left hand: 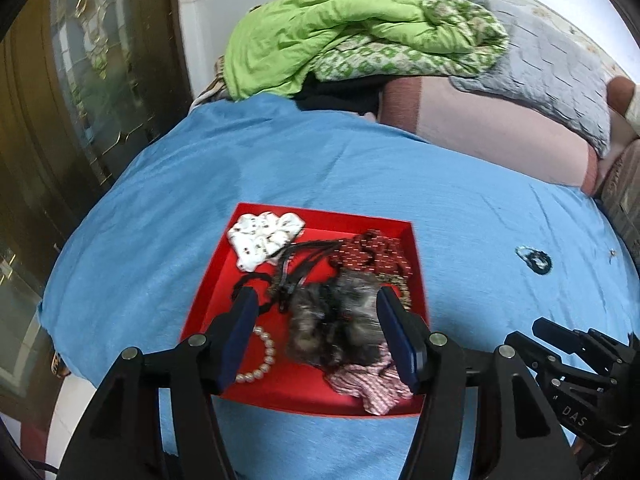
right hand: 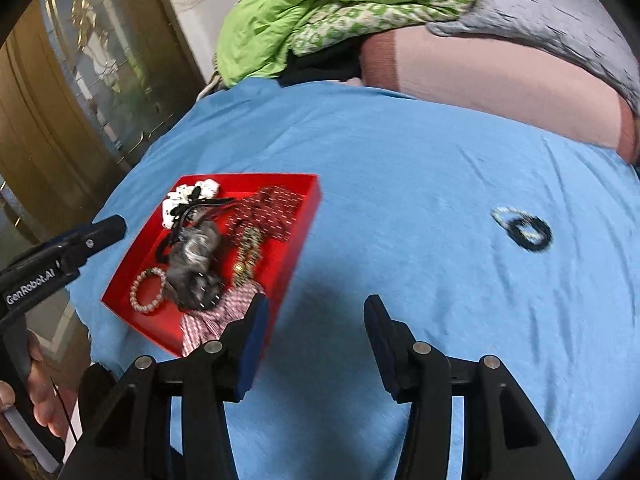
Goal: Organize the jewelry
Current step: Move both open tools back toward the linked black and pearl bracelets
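Here, left claw (left hand: 316, 300) open above red tray (left hand: 320, 218), right claw (right hand: 314, 308) open over blue sheet (right hand: 400, 168)

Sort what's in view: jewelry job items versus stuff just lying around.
Job: red tray; pearl bracelet; white scrunchie; furry scrunchie; dark bracelets loose on the blue sheet.
Lying about: green quilt; grey pillow; door.
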Tool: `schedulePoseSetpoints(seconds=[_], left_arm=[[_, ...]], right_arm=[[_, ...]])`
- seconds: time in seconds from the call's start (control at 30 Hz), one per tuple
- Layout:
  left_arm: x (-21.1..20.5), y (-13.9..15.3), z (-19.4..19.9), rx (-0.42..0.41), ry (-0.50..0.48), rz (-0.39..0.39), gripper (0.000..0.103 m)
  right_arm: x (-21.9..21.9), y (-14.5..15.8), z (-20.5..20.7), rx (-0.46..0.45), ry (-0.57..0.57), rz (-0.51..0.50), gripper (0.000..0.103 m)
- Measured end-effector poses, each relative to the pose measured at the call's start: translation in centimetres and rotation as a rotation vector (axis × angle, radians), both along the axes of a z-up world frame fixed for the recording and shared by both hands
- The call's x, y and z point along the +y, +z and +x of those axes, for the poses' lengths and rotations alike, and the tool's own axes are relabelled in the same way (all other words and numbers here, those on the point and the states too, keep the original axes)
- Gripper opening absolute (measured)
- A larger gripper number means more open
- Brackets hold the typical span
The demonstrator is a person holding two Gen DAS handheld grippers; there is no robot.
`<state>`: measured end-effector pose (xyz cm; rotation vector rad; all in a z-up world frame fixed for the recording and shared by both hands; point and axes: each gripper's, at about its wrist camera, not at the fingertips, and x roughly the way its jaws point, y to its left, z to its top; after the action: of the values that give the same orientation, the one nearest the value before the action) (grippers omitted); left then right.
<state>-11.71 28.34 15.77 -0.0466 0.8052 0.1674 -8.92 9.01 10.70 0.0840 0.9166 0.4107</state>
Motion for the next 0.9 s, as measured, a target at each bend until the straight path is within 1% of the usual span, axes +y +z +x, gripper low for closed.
schedulePoseSetpoints(seconds=[0.03, 0.1, 0.4, 0.6, 0.9], left_arm=[[-0.3, 0.1, -0.1, -0.001, -0.005, 0.001, 0.065], [-1.3, 0.3, -0.4, -0.006, -0.019, 0.006, 0.066], [-6.4, 0.3, -1.6, 0.005, -0.112, 0.04, 0.067], [-9.1, 0.0, -2.5, 0.011, -0.162, 0.06, 0.067], [-12.7, -1.1, -2.8, 0.041, -0.243, 0.099, 0.067]], right_arm=[[-0.6, -0.1, -0.2, 0.003, -0.011, 0.004, 0.054], [-1.8, -0.2, -0.8, 0.01, -0.032, 0.012, 0.054], [-6.2, -1.0, -3.6, 0.023, -0.098, 0.009, 0.055], [-9.6, -1.5, -5.2, 0.019, -0.162, 0.001, 0.058], [-14.3, -2.6, -5.7, 0.048, -0.268, 0.03, 0.058]])
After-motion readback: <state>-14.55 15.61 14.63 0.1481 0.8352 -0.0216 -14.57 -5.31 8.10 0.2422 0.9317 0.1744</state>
